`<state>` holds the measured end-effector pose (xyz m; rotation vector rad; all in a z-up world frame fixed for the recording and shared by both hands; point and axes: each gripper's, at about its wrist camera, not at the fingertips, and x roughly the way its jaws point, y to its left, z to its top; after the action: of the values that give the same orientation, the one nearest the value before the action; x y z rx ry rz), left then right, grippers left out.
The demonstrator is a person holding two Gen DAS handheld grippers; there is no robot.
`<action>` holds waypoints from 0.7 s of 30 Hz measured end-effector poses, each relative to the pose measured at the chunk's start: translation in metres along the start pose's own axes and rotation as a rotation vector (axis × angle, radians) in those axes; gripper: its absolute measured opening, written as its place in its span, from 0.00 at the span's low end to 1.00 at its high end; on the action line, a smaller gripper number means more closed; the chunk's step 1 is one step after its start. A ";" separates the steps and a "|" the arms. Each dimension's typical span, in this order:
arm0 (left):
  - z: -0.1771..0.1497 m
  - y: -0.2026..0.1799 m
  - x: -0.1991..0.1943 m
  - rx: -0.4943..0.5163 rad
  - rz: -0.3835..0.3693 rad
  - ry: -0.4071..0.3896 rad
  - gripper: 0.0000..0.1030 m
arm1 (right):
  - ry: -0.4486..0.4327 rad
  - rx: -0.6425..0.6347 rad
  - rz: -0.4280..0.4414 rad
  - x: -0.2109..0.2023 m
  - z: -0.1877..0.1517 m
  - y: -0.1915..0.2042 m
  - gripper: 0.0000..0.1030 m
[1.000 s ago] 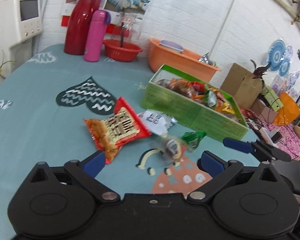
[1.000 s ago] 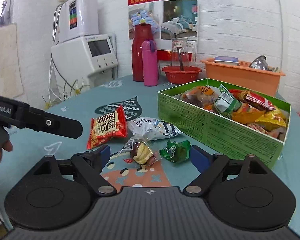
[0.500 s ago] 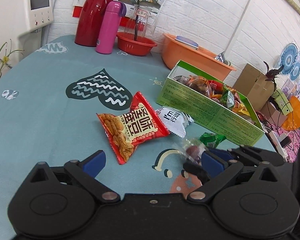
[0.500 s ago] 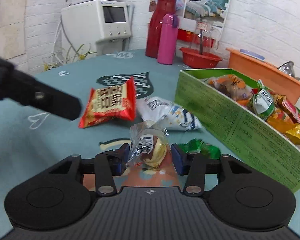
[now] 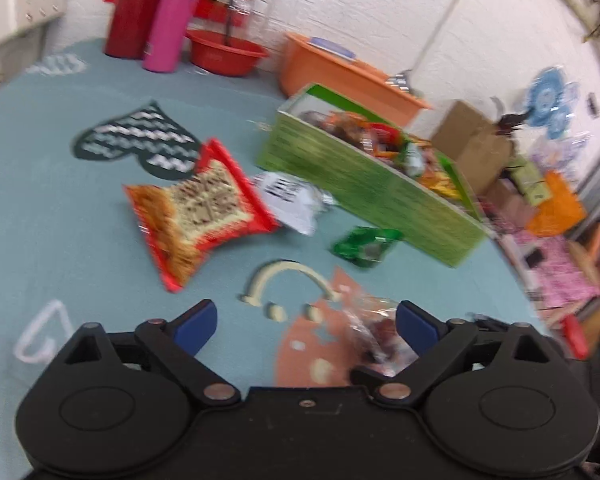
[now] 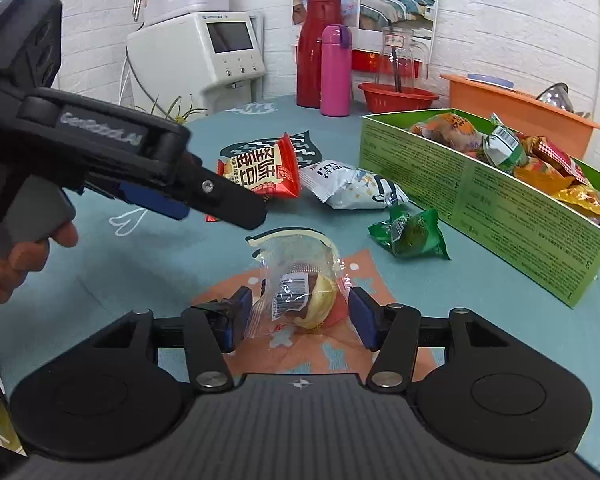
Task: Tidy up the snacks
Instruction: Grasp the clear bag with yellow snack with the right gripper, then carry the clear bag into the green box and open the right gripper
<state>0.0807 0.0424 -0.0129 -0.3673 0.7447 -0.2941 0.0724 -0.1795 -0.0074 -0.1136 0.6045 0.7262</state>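
Right hand-held gripper (image 6: pixel 298 316) opening, clear-wrapped snack (image 6: pixel 300 294) between pads | left hand-held gripper (image 5: pixel 306 322) wide | green box (image 6: pixel 488 200) near.

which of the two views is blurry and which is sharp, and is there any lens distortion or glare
Left wrist view: motion-smeared throughout, print on the red snack bag and green box unreadable. Right wrist view: sharp, barcode on the clear-wrapped pastry is crisp. Both views: fisheye bends the brick wall and table edge, dark corners; lighting is even, only mild sheen on wrappers.
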 end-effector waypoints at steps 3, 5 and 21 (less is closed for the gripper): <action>-0.003 -0.001 0.006 -0.046 -0.063 0.040 1.00 | 0.007 0.018 0.010 0.000 -0.001 -0.003 0.96; -0.005 -0.006 0.011 -0.032 -0.064 0.054 1.00 | 0.010 0.026 0.014 0.000 -0.002 -0.004 0.97; 0.008 -0.020 0.054 0.008 -0.079 0.076 0.55 | 0.000 0.107 -0.006 0.009 0.004 -0.021 0.97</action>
<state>0.1214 0.0051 -0.0313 -0.3803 0.8044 -0.3874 0.0935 -0.1887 -0.0118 -0.0163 0.6420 0.6865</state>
